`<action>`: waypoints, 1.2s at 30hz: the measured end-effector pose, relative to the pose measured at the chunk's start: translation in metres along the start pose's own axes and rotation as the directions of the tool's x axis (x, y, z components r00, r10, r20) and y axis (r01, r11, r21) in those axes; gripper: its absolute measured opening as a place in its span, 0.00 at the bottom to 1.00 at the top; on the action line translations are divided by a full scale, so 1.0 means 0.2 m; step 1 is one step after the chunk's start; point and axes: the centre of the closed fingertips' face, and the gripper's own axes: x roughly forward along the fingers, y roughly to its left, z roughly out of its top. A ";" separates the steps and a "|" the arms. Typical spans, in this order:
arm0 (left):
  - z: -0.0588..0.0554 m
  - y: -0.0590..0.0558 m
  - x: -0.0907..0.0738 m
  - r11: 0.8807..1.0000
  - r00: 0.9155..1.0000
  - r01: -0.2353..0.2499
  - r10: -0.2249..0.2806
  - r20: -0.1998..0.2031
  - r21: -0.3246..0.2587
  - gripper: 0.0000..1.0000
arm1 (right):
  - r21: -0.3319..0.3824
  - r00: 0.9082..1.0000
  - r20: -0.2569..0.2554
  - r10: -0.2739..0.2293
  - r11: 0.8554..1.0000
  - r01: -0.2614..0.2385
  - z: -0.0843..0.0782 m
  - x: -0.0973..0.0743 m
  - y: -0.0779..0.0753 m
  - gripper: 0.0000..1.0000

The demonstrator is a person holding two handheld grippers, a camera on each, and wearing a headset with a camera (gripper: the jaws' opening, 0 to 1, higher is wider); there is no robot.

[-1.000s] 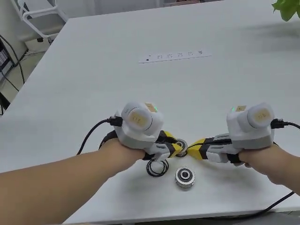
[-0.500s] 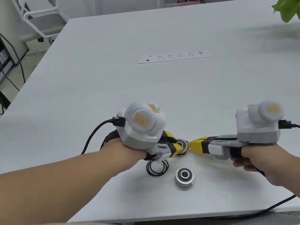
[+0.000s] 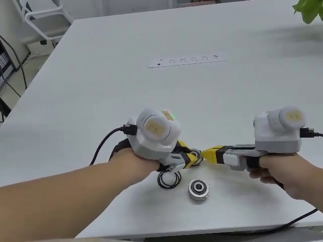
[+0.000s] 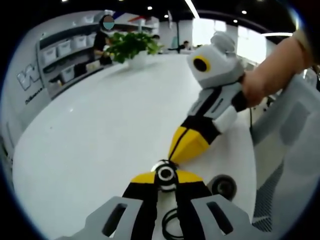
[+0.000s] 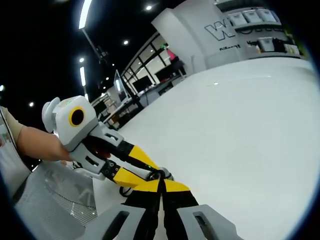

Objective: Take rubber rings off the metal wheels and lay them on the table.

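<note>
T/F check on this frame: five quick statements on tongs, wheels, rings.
1. The left tongs clamp a metal wheel. True.
2. A second wheel lies on the table. True.
3. The table holds no loose rings. False: black rubber rings lie on it beside the second wheel.
4. The right tongs gape wide open. False: their jaws are together, tips at the clamped wheel.
5. The power strip lies between the two tongs. False: it lies far across the table.
</note>
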 end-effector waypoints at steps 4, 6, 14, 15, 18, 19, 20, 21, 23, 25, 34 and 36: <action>0.00 0.00 0.00 1.000 1.000 -0.002 0.002 -0.005 -0.001 0.13 | 0.000 1.000 0.000 0.010 1.000 -0.010 0.00 0.00 0.01 0.00; 0.00 0.00 0.00 1.000 1.000 -0.003 0.003 -0.007 -0.001 0.13 | 0.003 1.000 0.002 0.015 1.000 -0.015 0.00 0.01 0.02 0.00; 0.00 0.00 0.00 1.000 1.000 0.003 -0.003 -0.013 0.000 0.13 | 0.030 0.997 0.017 0.074 0.997 -0.074 0.03 0.02 0.09 0.00; 0.00 0.00 0.00 1.000 1.000 0.002 -0.002 -0.012 0.001 0.13 | -0.009 0.996 0.023 0.083 0.996 -0.083 0.04 0.02 0.09 0.00; 0.00 0.00 0.00 1.000 1.000 0.000 0.000 -0.012 0.001 0.13 | 0.046 0.995 0.032 0.098 0.994 -0.099 0.02 0.00 0.09 0.00; 0.00 0.00 0.00 1.000 1.000 0.000 0.000 -0.012 0.002 0.13 | 0.053 0.994 0.033 0.102 0.993 -0.104 0.02 -0.01 0.09 0.00; 0.00 0.00 0.00 1.000 1.000 -0.001 0.001 -0.012 0.001 0.13 | 0.054 0.994 0.033 0.105 0.993 -0.106 0.02 -0.01 0.10 0.00; 0.00 0.00 0.00 1.000 1.000 -0.002 0.002 -0.013 -0.001 0.13 | 0.055 0.994 0.034 0.108 0.992 -0.110 0.02 -0.01 0.10 0.00; 0.00 0.00 0.00 1.000 1.000 -0.001 0.001 -0.012 -0.002 0.13 | 0.060 0.994 0.038 0.104 0.992 -0.107 0.02 -0.01 0.09 0.00; 0.00 0.00 0.00 1.000 1.000 0.001 -0.001 -0.009 -0.006 0.13 | 0.041 0.995 0.041 0.089 0.995 -0.090 0.02 -0.02 0.08 0.00; 0.00 0.00 0.00 1.000 1.000 0.010 -0.010 -0.009 -0.019 0.14 | 0.013 0.998 0.019 0.067 0.998 -0.067 0.01 -0.01 0.06 0.00; 0.00 0.00 0.00 1.000 1.000 0.011 -0.011 -0.011 -0.020 0.14 | 0.005 0.998 0.016 0.067 0.998 -0.067 0.01 -0.01 0.07 0.00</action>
